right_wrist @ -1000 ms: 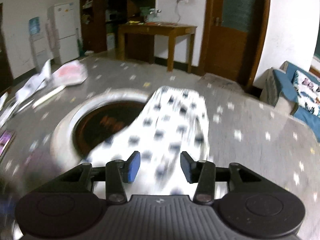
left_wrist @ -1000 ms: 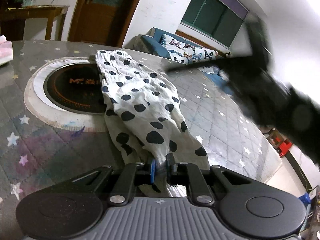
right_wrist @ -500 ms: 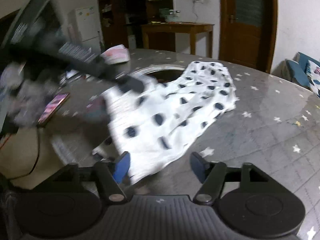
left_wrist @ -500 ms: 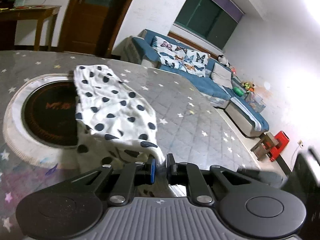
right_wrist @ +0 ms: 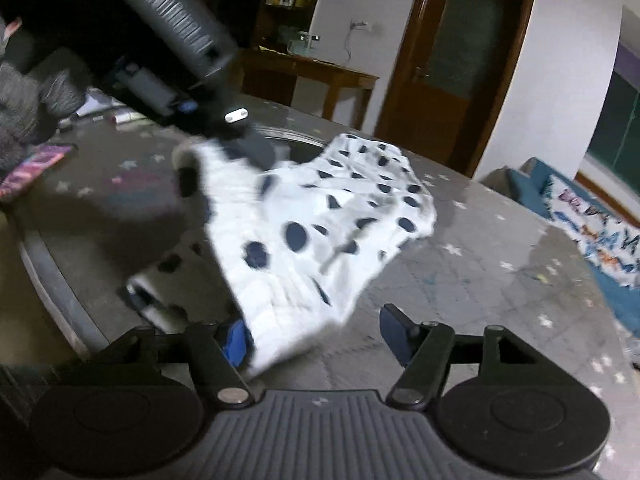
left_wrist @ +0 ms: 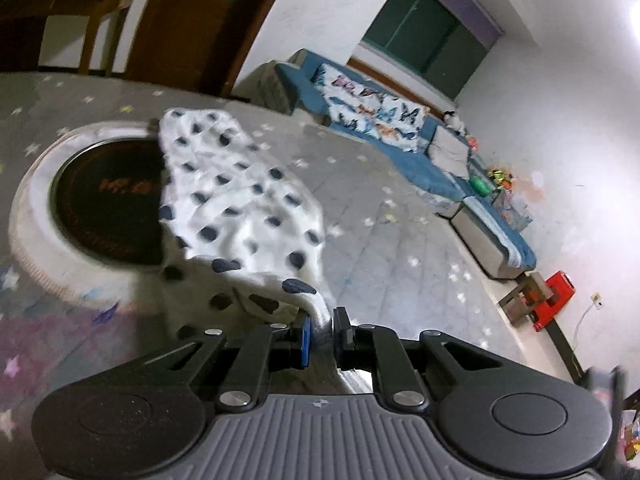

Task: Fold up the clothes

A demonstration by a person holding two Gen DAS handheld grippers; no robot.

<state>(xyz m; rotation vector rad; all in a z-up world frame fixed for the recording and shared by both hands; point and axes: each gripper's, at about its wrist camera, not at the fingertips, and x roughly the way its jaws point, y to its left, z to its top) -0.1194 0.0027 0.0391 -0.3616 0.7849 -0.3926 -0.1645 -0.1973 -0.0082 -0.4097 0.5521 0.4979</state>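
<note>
- One garment: white cloth with dark navy spots (left_wrist: 240, 204), lying on the round grey star-print quilted tabletop (left_wrist: 400, 248), far end flat, near end lifted off the surface.
- Left gripper (left_wrist: 320, 330): jaws narrow, pinched on a bunched corner of the spotted cloth; fabric rises from the table into the blue pad.
- In the right wrist view the left gripper (right_wrist: 248, 148) shows as a blurred dark body above the cloth's left edge, fold hanging below it.
- Right gripper (right_wrist: 316, 334): jaws wide apart. Near hem of the cloth drapes over the left blue pad (right_wrist: 236, 340); right finger clear of fabric, bare tabletop under it. Nothing clamped.
- Cloth overlaps the right rim of the one black round inset plate with white ring (left_wrist: 108, 208) at table centre; the rest of the plate is uncovered.
- Open room: bare tabletop right of the cloth, out to the table's curved edge (right_wrist: 500, 280). Left table edge close to the right gripper, rim visible (right_wrist: 52, 280).
- Clutter on the left side: one pink-patterned flat item, looks like a phone (right_wrist: 36, 166), near the rim, well apart from the cloth; some papers further back, too blurred to count.
- Off the table: one blue sofa with butterfly-print cover (left_wrist: 376, 120), one wooden side table (right_wrist: 312, 76), one wooden door (right_wrist: 456, 60), one red item on the floor (left_wrist: 554, 300).
- Count: two grippers, one cloth, one inset plate.
</note>
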